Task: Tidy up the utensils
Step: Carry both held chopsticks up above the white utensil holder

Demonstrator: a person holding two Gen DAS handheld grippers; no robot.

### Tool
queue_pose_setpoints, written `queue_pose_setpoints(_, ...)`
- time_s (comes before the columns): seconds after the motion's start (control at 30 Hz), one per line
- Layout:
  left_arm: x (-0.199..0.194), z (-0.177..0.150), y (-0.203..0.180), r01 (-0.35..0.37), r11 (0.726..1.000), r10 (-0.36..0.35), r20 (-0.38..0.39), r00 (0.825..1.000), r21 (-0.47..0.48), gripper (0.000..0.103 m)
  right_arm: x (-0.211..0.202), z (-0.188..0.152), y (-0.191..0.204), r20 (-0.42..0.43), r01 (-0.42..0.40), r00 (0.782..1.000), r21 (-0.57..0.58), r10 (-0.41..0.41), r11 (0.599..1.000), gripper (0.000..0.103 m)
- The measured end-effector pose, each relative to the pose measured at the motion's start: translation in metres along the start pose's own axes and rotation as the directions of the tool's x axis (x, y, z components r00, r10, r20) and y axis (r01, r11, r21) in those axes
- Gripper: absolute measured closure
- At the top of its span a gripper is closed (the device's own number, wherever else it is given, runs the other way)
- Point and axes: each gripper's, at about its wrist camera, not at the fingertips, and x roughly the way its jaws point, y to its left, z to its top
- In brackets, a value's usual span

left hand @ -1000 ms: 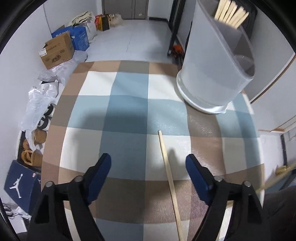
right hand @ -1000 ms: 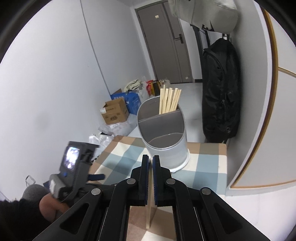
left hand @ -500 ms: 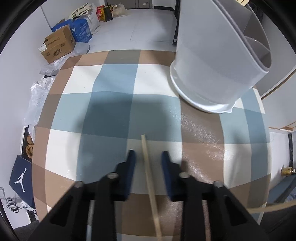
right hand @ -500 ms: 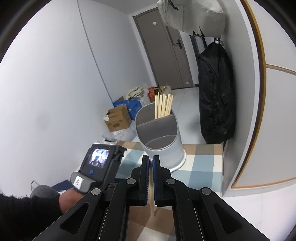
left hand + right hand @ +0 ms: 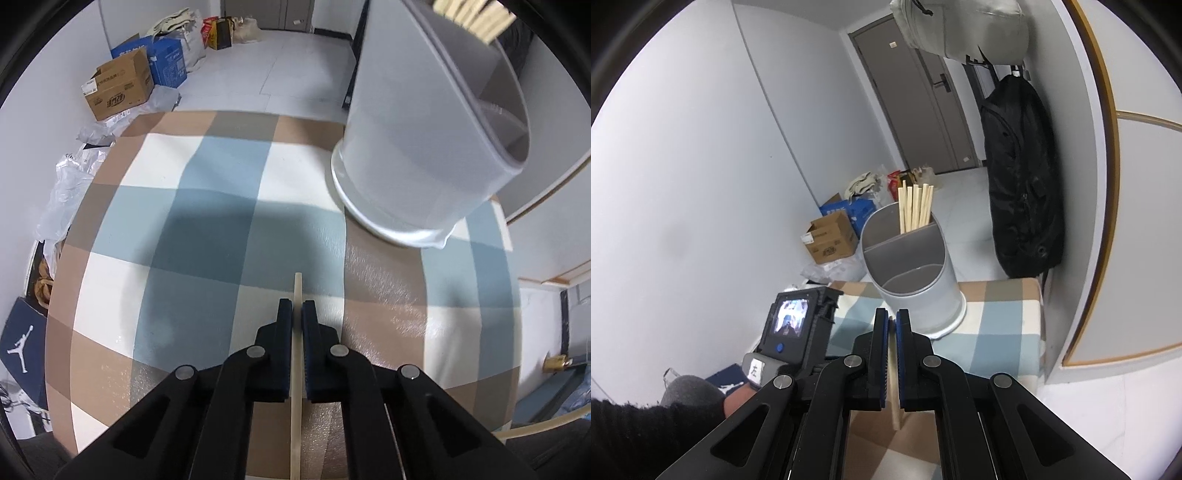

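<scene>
A: From the left wrist view, the left gripper (image 5: 297, 308) points steeply down at the blue, tan and cream checked tablecloth (image 5: 207, 229). Its 2 blue pads are pinched narrow on a pale wooden chopstick (image 5: 296, 424) that lies along the cloth, its tip poking out just past the fingertips.

B: And the holder?

A: The grey cylindrical utensil holder with a divided top (image 5: 424, 147) stands on the cloth up to the right, well apart from that chopstick. Only the tips of the bundle of pale chopsticks (image 5: 472, 18) inside it show at the top edge here.

B: The right wrist view gives that better. There the holder (image 5: 916, 280) is seen whole, with the bundle (image 5: 915, 208) upright in its far compartment; what I can see of the near one is bare wall. The right gripper (image 5: 892, 317) is closed narrow on a second pale chopstick (image 5: 894, 406), which runs down between the pads and sticks out below them.

A: Can you see the left tool from there?

B: Yes, its black body with a small lit screen (image 5: 792, 319), held by a hand in a black sleeve (image 5: 639, 435) at lower left. Its jaws are hidden in this view.

A: Mine shows a brown cardboard box (image 5: 118, 88) on the floor beyond the table.

B: Mine too, plus a black backpack (image 5: 1021, 177) hanging on the right wall.
</scene>
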Motion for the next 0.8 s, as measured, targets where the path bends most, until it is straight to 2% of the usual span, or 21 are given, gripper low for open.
queue_pose_setpoints(0.17, -0.015, 0.004, 0.006, 0.04, 0.998, -0.037, 0.062, 0.997, -0.054, 0.102, 0.002, -0.001, 0.0, -0.001, 0.012, 1.0, -0.001, -0.012, 1.0, 0.1)
queue_pose_setpoints(0.33, -0.042, 0.001, 0.01, 0.098, 0.993, -0.085, 0.163, 0.983, -0.07, 0.102, 0.004, -0.002, 0.002, 0.002, 0.021, 1.0, -0.004, -0.021, 1.0, 0.1)
queue_pose_setpoints(0.47, -0.063, -0.003, 0.016, 0.137, 0.988, -0.115, 0.241, 0.964, -0.075, 0.102, 0.005, -0.003, 0.004, 0.003, 0.016, 1.0, -0.004, -0.016, 1.0, 0.1)
queue_pose_setpoints(0.6, -0.08, -0.007, 0.024, 0.175, 0.982, -0.142, 0.328, 0.934, -0.074, 0.102, 0.007, -0.004, 0.002, -0.002, 0.003, 1.0, 0.016, -0.003, 1.0, 0.1)
queue_pose_setpoints(0.8, -0.099, -0.015, 0.028, 0.174, 0.985, -0.153, 0.412, 0.898, -0.013, 0.102, 0.006, -0.007, 0.006, 0.002, 0.022, 1.0, 0.012, -0.022, 1.0, 0.1)
